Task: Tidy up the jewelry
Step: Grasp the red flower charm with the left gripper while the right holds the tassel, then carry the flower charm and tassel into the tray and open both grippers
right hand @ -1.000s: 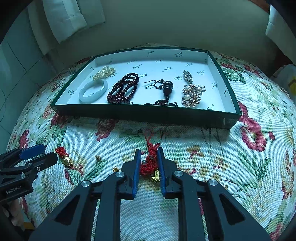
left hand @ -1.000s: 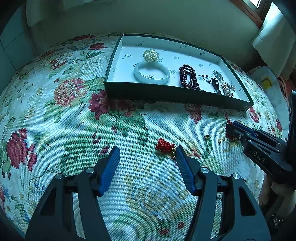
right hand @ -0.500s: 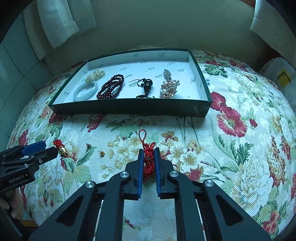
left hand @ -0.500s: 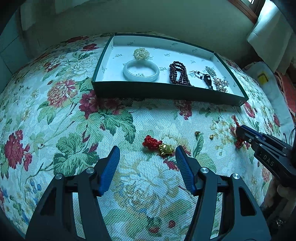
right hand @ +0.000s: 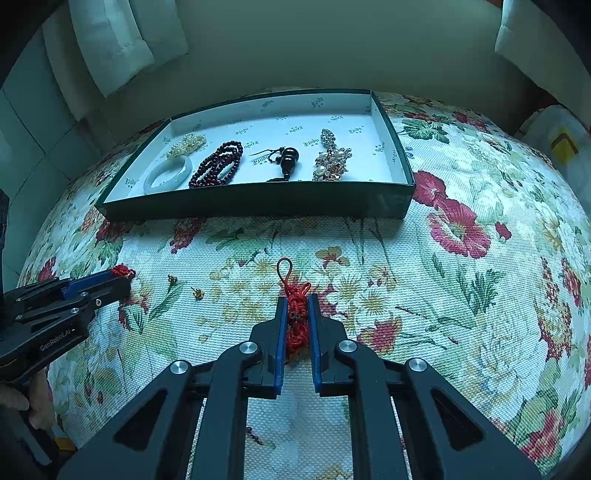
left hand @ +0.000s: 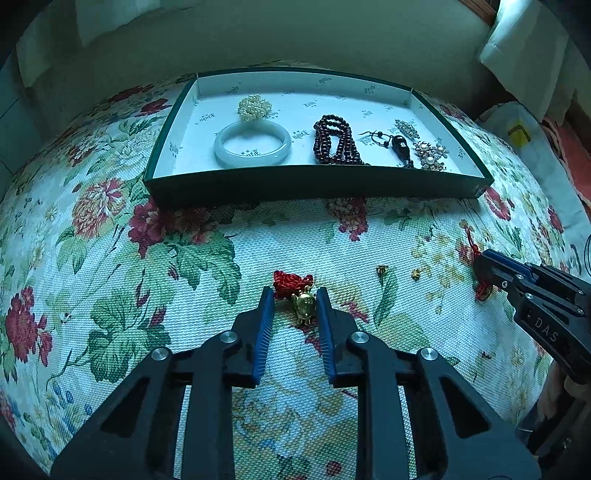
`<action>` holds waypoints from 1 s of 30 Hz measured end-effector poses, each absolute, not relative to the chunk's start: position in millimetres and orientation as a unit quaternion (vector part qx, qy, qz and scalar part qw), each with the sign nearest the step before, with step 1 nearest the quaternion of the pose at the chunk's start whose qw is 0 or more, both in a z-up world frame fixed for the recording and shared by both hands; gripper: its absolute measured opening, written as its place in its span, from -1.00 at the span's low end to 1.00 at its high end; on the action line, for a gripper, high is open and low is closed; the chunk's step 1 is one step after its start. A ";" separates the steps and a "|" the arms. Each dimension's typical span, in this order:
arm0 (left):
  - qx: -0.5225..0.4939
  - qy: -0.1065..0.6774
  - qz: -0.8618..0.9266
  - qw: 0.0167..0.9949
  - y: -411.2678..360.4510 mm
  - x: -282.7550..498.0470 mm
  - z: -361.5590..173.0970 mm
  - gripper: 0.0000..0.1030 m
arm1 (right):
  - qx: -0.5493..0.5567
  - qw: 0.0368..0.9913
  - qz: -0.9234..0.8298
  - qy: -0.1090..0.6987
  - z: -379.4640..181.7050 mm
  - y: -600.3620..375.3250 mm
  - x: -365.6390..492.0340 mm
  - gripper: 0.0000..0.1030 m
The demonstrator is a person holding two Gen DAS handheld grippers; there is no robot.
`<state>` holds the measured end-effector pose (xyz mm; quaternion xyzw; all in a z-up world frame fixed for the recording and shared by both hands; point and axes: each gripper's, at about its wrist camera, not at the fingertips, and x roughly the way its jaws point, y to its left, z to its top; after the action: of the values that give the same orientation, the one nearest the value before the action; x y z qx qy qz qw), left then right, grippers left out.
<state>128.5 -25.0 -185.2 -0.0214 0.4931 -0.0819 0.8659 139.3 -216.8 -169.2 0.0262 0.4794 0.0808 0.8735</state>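
This looked like a room in a home, most likely a bedroom or sitting room. A floral fabric [left hand: 155, 258] with red blooms and green leaves covered the soft surface filling most of both frames. Pale curtains [right hand: 122, 40] hung at the upper left of the right wrist view, and another curtain [left hand: 524, 40] beside a wooden window frame [left hand: 476, 7] showed at the upper right of the left wrist view. A plain cream wall [right hand: 332, 48] ran across the top. A shallow green box [left hand: 314, 184] lined with printed white paper lay near the centre.
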 end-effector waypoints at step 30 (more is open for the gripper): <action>-0.041 0.472 -0.092 0.876 -9.6 117.9 -164.9 -0.72 | 0.030 0.877 0.084 0.472 -164.2 -215.3 137.1 -0.79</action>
<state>117.9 -9.6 -164.9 -0.0408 0.4719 -0.0918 0.8759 137.1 -215.3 -164.2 0.0300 0.4721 0.0838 0.8770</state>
